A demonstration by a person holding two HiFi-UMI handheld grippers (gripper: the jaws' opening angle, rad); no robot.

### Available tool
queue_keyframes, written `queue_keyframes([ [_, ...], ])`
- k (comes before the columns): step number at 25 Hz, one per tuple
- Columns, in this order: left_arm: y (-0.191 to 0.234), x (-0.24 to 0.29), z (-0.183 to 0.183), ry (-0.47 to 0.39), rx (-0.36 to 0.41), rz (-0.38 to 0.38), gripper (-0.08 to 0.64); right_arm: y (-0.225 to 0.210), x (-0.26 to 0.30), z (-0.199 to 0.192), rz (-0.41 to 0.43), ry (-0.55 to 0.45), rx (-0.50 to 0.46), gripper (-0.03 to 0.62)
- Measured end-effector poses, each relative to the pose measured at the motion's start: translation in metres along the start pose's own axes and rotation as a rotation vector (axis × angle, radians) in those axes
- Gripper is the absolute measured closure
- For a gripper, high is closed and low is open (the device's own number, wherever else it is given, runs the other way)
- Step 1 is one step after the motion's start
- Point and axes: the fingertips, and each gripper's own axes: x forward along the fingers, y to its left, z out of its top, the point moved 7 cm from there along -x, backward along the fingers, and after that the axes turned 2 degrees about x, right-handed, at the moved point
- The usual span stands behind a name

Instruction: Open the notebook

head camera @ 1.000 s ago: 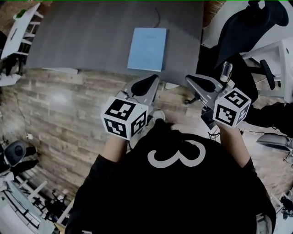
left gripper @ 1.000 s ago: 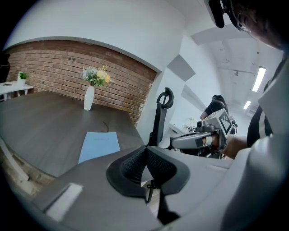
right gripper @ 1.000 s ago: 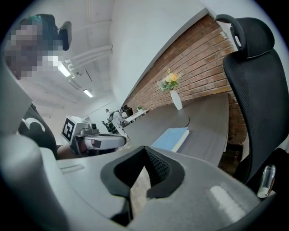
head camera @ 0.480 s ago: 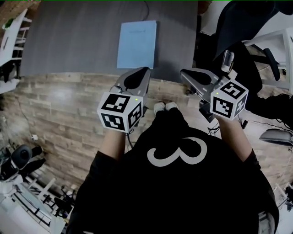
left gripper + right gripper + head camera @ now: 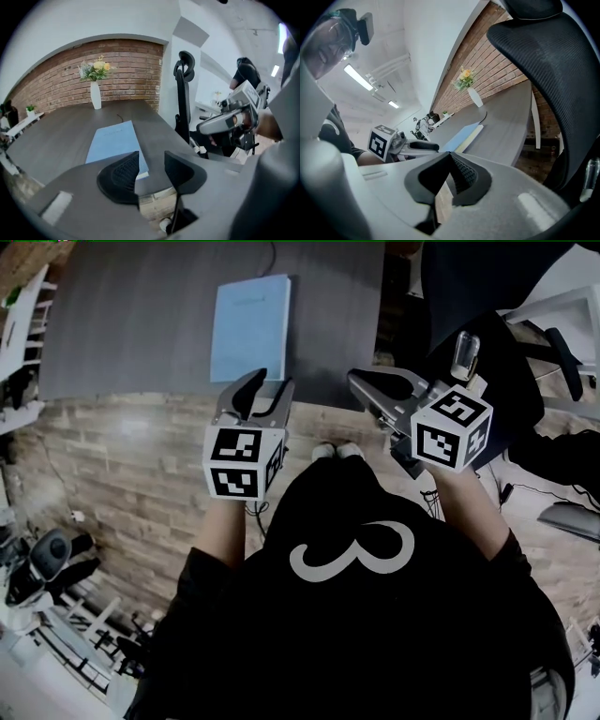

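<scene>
Notebook (image 5: 250, 326): light blue, closed, lying flat on the dark grey table (image 5: 131, 324). It sits close to the table's near edge, cover up.

My left gripper (image 5: 270, 385): fingers spread, having just been opening. Nothing between them; through the gap I see only table top and a strip of the floor (image 5: 122, 474). The tips hang at the table's near edge, just short of the notebook's near end, not touching it. In the left gripper view the notebook lies straight ahead, its near corner partly behind my left pad.

My right gripper (image 5: 366, 381): fingers pressed together at the tips, holding nothing. It hovers off the table's right corner, well apart from the notebook. From the right gripper view the notebook shows as a thin blue slab, pale page edge facing me.

Far end of table: white vase (image 5: 95, 93) with flowers, upright. Black office chair (image 5: 534, 56) just beside my right gripper.
</scene>
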Motion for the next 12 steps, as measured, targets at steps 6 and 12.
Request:
queue_keyframes([
  [6,0.002,0.014,-0.014,0.042,0.113,0.09,0.343,-0.01,0.001,-0.008,0.01,-0.009,-0.007,0.592],
  [12,0.005,0.026,-0.02,0.088,0.18,0.146,0.331,-0.016,-0.004,-0.019,0.005,0.01,0.001,0.591],
])
